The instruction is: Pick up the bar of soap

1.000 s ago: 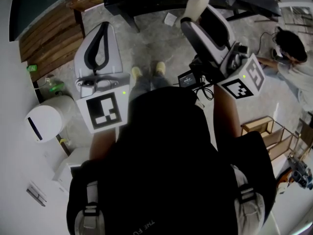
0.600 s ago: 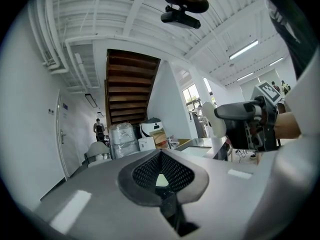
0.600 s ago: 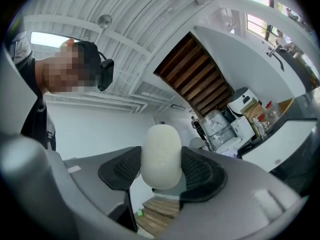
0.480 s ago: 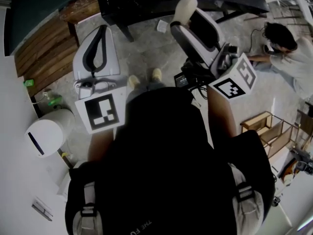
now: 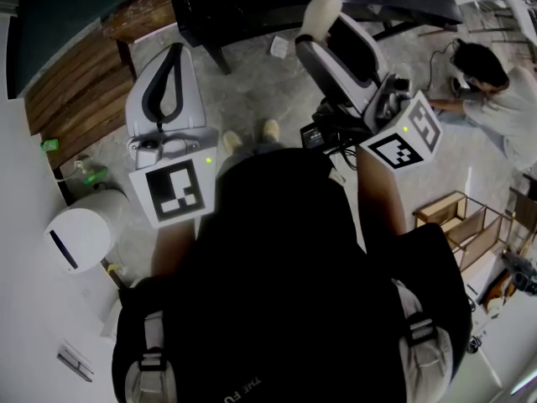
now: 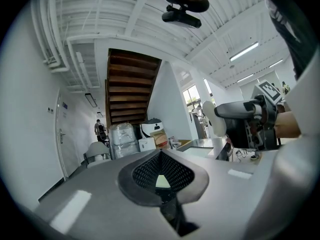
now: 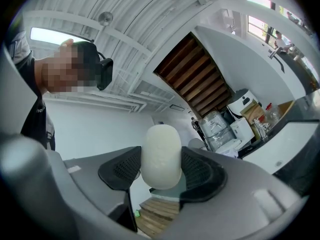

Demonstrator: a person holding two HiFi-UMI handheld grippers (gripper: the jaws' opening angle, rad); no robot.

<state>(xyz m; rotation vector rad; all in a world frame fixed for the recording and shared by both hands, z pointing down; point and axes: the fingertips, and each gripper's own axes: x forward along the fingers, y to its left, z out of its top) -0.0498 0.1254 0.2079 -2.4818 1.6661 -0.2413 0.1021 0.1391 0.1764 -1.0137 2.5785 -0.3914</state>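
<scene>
My right claw (image 7: 161, 174) wore a pale grey shell with black, mesh-patterned pads, and the bar of soap (image 7: 161, 151) in it was creamy white. My left claw (image 5: 174, 50) was white with a black loop of padding. The left marker cube (image 5: 174, 193) and the right marker cube (image 5: 403, 137) were white with black square patterns. The floor (image 5: 252, 82) was mottled grey. The stair planks (image 5: 75, 82) at ten o'clock were brown, and the worktop (image 5: 252, 7) at twelve o'clock was black.

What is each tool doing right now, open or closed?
Left tool: closed, holding nothing.
Right tool: closed on the bar of soap.
</scene>
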